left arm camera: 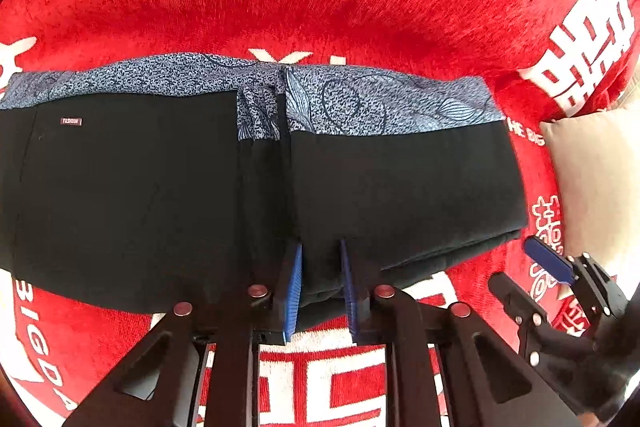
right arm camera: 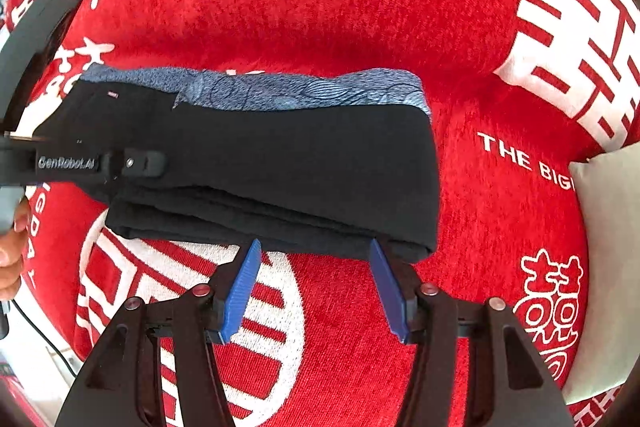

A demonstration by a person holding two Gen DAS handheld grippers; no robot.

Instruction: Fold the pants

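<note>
Black pants [left arm camera: 160,195] with a blue patterned lining band [left arm camera: 360,99] lie folded in layers on a red cloth. My left gripper [left arm camera: 320,247] has its blue fingers closed on the near edge of the black fabric, which bunches between them. In the right wrist view the pants [right arm camera: 300,163] lie as a flat stack. My right gripper [right arm camera: 316,247] is open, its blue fingers [right arm camera: 244,287] wide apart at the stack's near edge, with nothing between them. The left gripper's body [right arm camera: 100,163] rests over the stack's left end.
The red cloth [right arm camera: 400,27] with white characters covers the whole surface. A beige cushion [right arm camera: 608,267] lies at the right edge. The right gripper shows in the left wrist view [left arm camera: 548,259] at the lower right. A hand [right arm camera: 12,247] is at the left edge.
</note>
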